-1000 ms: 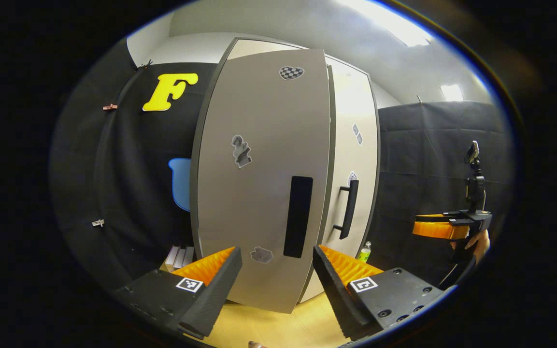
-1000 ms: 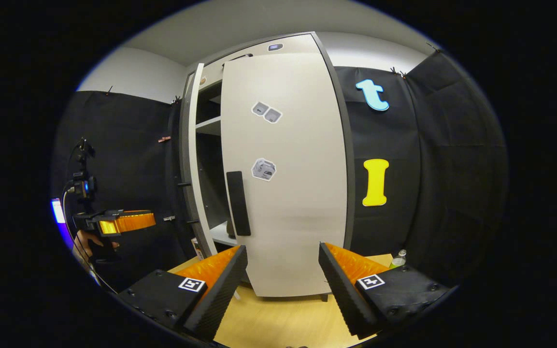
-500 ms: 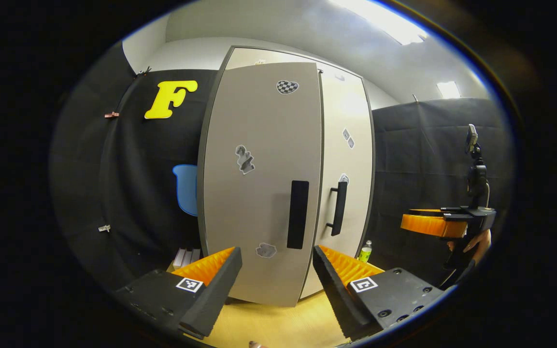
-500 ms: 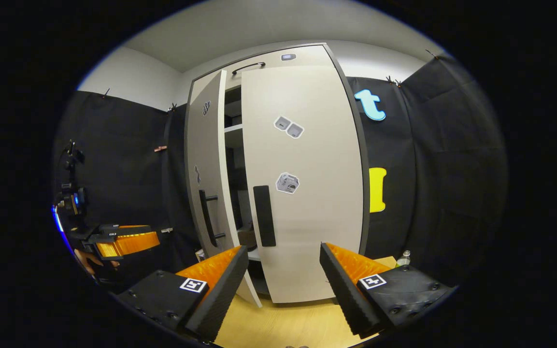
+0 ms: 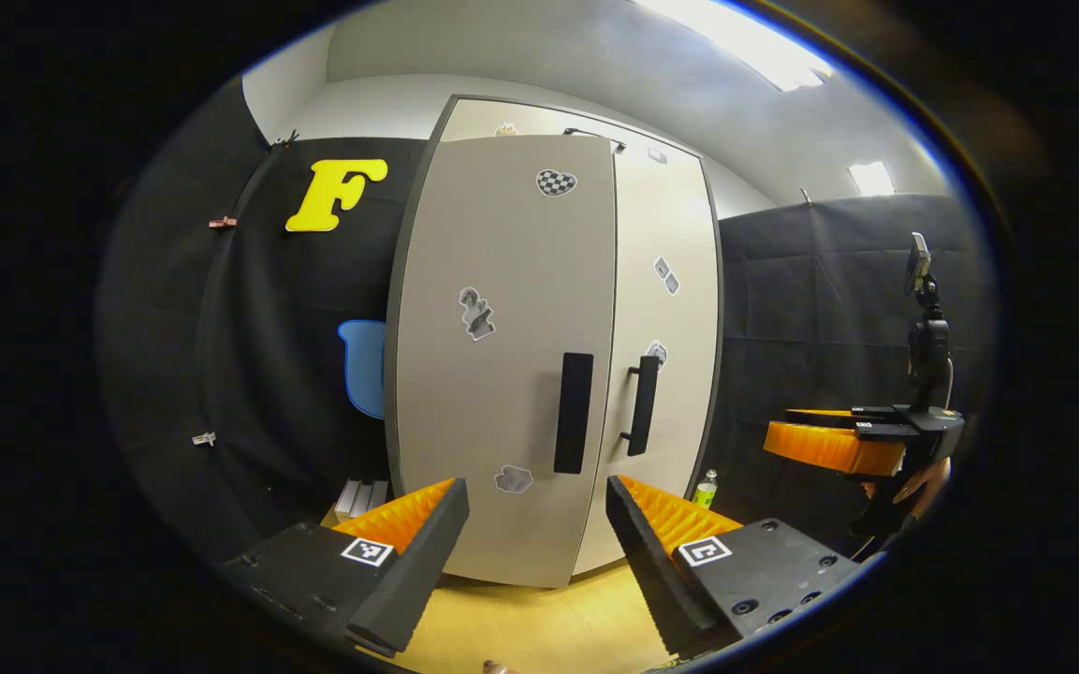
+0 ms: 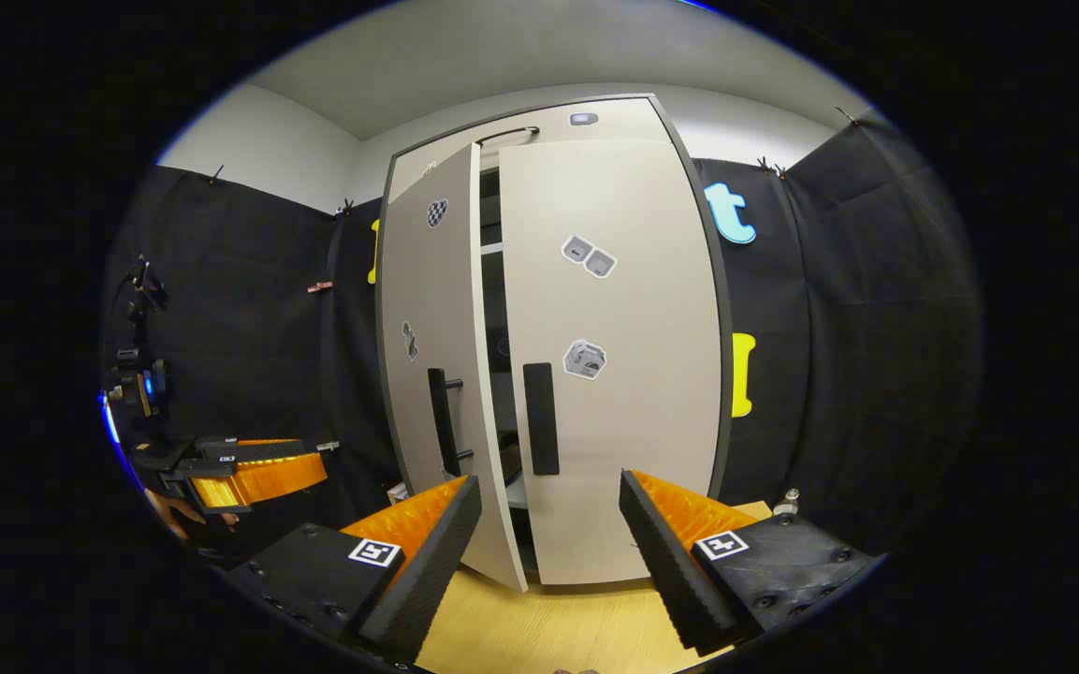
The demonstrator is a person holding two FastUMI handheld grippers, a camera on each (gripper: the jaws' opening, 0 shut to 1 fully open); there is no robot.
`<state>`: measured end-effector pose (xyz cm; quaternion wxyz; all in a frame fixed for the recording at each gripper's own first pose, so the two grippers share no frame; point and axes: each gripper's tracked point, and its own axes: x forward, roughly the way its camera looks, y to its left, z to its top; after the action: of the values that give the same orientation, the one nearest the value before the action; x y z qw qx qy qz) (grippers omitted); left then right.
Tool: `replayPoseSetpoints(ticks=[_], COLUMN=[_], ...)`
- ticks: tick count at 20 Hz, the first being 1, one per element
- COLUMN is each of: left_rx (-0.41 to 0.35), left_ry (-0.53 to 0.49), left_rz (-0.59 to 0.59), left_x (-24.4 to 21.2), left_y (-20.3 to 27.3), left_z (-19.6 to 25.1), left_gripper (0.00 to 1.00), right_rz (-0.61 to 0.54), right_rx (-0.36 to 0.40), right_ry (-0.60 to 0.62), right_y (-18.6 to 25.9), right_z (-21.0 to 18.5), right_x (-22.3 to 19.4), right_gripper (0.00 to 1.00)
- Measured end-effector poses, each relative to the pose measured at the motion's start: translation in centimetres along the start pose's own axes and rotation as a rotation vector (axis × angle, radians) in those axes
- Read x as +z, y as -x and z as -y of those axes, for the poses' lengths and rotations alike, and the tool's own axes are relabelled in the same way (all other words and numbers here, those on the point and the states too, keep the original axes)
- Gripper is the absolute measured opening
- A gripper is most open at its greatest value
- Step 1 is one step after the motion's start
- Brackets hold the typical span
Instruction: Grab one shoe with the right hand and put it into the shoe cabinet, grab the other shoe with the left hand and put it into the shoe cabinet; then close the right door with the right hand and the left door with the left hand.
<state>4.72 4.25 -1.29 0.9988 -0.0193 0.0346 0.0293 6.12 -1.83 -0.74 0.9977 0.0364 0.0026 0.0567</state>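
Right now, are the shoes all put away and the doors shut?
Nearly. No shoe sits on the wooden floor, so they seem to be inside the shoe cabinet, though I cannot see them. The right door looks about shut. The left door is ajar, a dark gap beside it. Both the left gripper and the right gripper are open and empty. Left: push that door closed.
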Motion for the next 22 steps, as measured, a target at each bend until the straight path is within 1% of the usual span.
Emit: replayPoseSetpoints(ticks=[4,12,22], left_rx=[0.003,0.010,0.012], left_ry=[0.002,0.001,-0.051], left_rz=[0.003,0.009,0.000], left_x=[0.0,0.0,-0.1], left_y=[-0.1,-0.6,-1.7], left_z=[0.3,0.4,1.2], left_gripper=[0.94,0.94,0.95], right_rz=[-0.003,-0.005,-0.010], right_rx=[0.014,0.018,0.032], right_ry=[0.006,0.015,0.009], right_y=[-0.2,-0.5,-0.9], right_z=[-0.4,-0.1,0.4], right_x=[-0.4,-0.6,-0.9], right_gripper=[0.98,0.98,0.98])
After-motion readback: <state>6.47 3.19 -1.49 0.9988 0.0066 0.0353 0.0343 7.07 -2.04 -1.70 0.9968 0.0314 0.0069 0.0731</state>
